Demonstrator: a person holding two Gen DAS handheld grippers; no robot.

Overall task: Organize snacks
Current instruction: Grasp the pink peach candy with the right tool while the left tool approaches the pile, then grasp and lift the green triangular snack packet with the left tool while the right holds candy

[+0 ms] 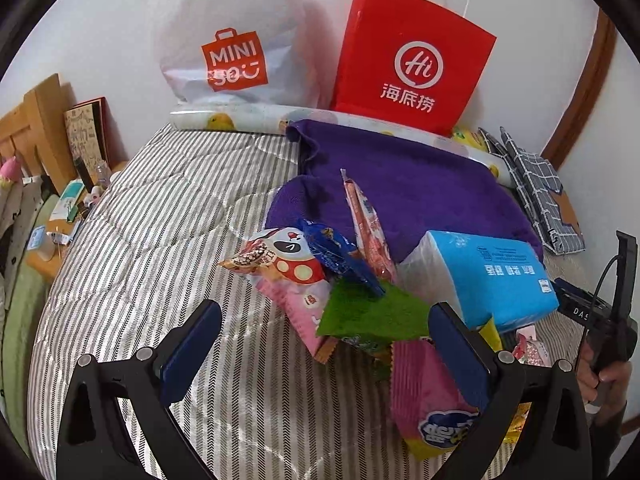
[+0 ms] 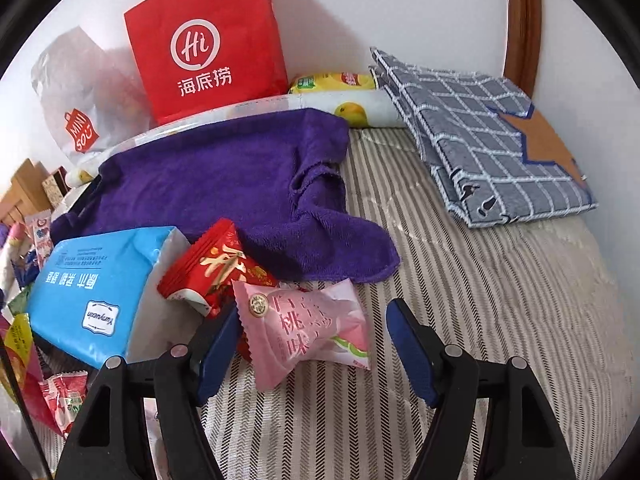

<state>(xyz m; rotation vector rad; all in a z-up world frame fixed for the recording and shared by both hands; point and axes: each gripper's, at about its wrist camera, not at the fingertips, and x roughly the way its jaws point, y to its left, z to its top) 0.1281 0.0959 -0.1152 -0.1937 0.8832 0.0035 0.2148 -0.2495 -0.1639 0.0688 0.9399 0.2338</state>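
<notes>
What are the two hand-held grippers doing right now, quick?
Left hand-held gripper: open, holding nothing, above the snack pile.
Right hand-held gripper: open around the pink peach snack, not gripping it yet.

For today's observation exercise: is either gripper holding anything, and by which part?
Nothing is held. The left gripper is open above the snack pile; the right gripper brackets the pink peach-flavour snack packet without clamping it.

Left wrist: looks steeply down along its fingers, close over the snack pile [image 1: 340, 292].
Right wrist: same tilt, close beside the pile.
Shared: tissue pack [image 1: 480, 276], purple towel [image 2: 240, 184], red bag [image 1: 412, 60].
</notes>
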